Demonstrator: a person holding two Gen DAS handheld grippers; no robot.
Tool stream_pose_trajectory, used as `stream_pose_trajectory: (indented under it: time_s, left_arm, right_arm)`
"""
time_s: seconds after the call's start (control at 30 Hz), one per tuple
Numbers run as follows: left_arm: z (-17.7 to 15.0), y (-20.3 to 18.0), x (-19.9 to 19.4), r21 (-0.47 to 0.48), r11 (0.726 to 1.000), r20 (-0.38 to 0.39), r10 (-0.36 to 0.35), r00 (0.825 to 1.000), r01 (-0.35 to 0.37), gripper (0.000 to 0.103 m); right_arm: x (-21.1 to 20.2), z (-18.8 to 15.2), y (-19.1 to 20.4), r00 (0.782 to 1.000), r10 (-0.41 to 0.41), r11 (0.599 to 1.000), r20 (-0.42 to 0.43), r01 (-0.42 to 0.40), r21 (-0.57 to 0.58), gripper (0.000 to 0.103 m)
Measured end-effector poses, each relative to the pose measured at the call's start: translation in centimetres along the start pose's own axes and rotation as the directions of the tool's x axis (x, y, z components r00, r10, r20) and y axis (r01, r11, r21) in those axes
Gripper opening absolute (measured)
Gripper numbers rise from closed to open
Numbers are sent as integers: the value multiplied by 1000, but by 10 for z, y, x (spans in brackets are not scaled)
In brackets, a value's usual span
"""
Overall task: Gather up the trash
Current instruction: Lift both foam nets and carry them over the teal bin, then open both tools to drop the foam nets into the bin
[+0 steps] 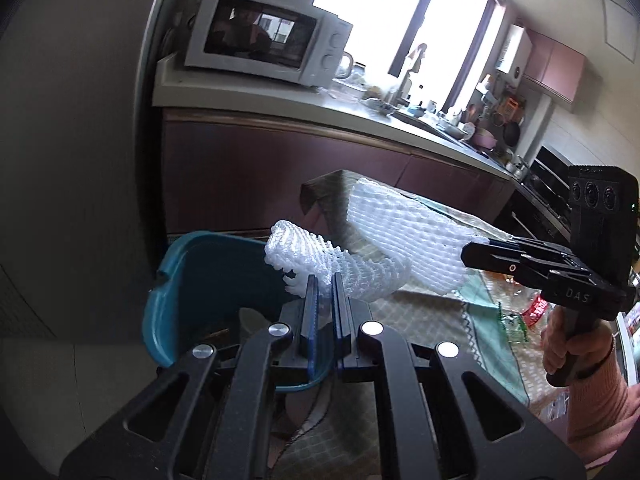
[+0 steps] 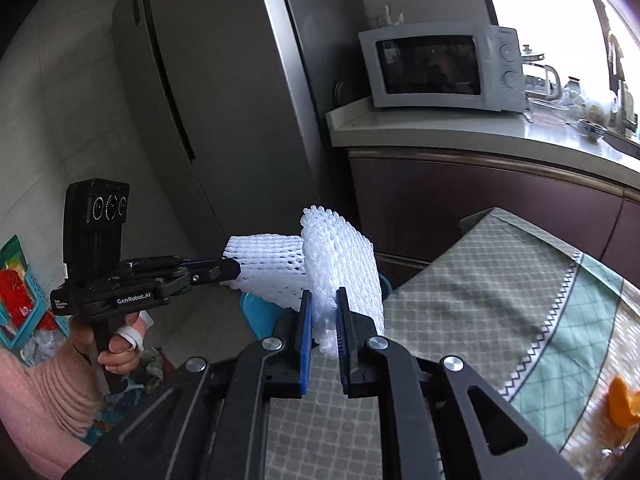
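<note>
A home kitchen: a microwave [image 2: 442,68] sits on the countertop [image 2: 440,130] beside a tall refrigerator [image 2: 208,80], with a cluttered sink [image 1: 424,118] under the window [image 1: 404,12].

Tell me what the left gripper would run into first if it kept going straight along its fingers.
Probably the teal bin: the left gripper, shut on white foam netting, points down over its rim, though depth is unclear.

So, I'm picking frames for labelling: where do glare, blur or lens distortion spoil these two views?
Left wrist view: the window is blown out white, the far counter clutter is soft, and the refrigerator edge bows with fisheye curvature. Right wrist view: glare fills the top right corner and the orange peel at the rim is smeared, while the foam net stays sharp.
</note>
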State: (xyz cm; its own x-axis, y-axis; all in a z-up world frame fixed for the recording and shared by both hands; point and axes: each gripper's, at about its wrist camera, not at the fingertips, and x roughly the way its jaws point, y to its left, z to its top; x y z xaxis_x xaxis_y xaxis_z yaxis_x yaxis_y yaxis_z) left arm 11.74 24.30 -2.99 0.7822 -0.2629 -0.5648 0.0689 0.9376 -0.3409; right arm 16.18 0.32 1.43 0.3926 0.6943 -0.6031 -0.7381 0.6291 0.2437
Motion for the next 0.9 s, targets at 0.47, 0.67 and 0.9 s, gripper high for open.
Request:
stream_pose_trajectory:
  time_s: [0.47,0.67,0.9]
  left_arm:
    - [-28,71,74,-99,985,-143,127,982,-142,8]
    - [-34,73,111,-105,980,-200,143,969,-167,15]
    - [-49,62,120,-76,980,-209,166,964,-185,17]
  right_arm:
    - [136,15,21,966,-14,998,-258,-1,-61,13]
    - [172,8,19,945,-31,999,-326,23,-26,38]
    - [147,3,3,964,2,998,-267,12,54,41]
